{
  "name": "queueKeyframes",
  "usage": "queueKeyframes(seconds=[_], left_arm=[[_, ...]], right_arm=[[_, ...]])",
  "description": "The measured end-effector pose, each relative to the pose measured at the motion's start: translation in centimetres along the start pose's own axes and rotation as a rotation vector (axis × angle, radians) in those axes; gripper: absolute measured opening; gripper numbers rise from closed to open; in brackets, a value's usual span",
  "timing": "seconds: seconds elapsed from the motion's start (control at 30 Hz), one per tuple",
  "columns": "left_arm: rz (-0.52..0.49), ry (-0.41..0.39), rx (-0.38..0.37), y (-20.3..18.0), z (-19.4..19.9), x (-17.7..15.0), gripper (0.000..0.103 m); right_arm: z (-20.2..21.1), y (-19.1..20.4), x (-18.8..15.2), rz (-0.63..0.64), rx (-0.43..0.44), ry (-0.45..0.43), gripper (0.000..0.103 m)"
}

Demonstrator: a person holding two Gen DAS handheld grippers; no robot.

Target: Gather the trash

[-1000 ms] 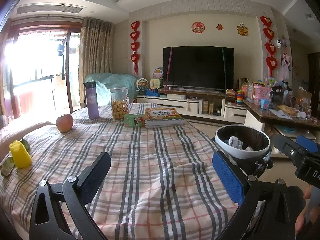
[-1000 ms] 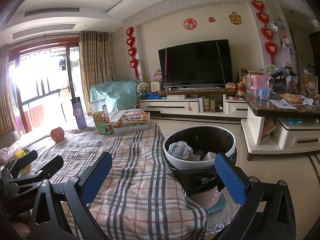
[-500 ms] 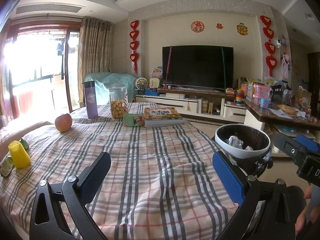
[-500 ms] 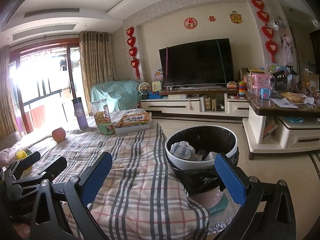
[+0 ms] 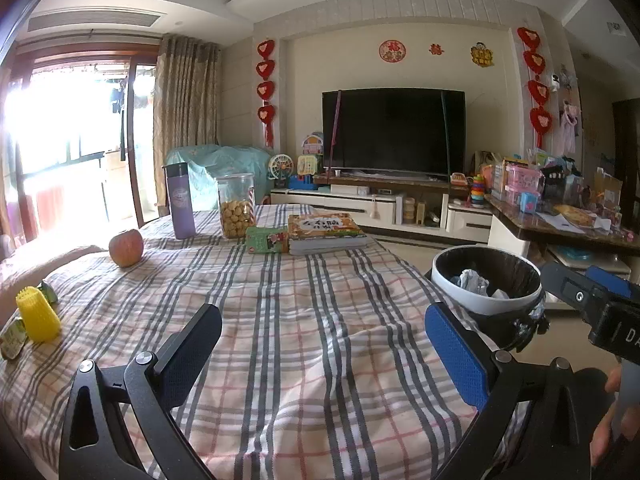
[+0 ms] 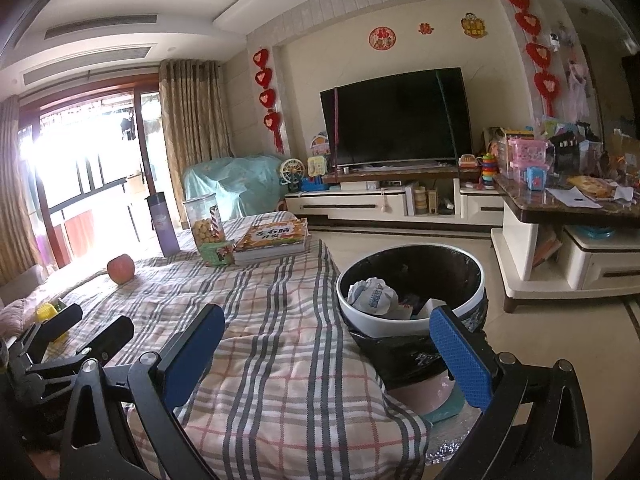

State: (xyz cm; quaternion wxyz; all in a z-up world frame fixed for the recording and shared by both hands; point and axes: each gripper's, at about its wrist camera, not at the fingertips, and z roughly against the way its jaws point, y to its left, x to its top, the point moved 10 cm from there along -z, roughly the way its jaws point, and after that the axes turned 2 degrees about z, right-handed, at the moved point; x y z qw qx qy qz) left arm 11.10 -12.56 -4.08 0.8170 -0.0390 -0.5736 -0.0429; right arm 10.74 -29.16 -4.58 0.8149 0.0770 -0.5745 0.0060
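At the far left edge of the plaid grey, white and pink tablecloth [image 5: 320, 344], a small green wrapper [image 5: 13, 341] lies touching a yellow ribbed plastic cone [image 5: 37, 317], with another green scrap just behind the cone. Farther back sits a red-yellow apple [image 5: 126, 247], then an upright purple flask with a dark lid [image 5: 179, 201], a clear plastic jar of round biscuits [image 5: 236, 211], a small green carton [image 5: 266, 239] and a stack of picture books with an orange cover [image 5: 326, 233], the carton touching the books.

The left gripper [image 5: 320, 348] hovers low over the middle of the cloth, its black finger and blue-padded finger spread wide with nothing between them.

Right of the table's edge, on the floor, stands the round white trash bin lined with a black bag [image 6: 412, 320]; crumpled white paper with blue print [image 6: 374, 297] and other scraps lie inside it. The right gripper [image 6: 326, 354] is held over the table's corner beside the bin, its blue-padded fingers likewise wide apart and empty, the right one overlapping the bin's near rim in the right wrist view. Part of a hand [image 5: 614, 420] shows at the lower right in the left wrist view.
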Motion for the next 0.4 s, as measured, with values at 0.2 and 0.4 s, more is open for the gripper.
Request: queueKeyframes(seconds=[0.2,0.4], left_arm=[[0.013,0.012,0.0,0.6,-0.5,0.1,0.103],[0.031,0.024,-0.009,1.2,-1.0,0.4,0.103]], right_arm=[[-0.6,-0.6,0.4,-0.008,0.006,0.014,0.103],[-1.5,-0.8,0.5,-0.016,0.015,0.033,0.103]])
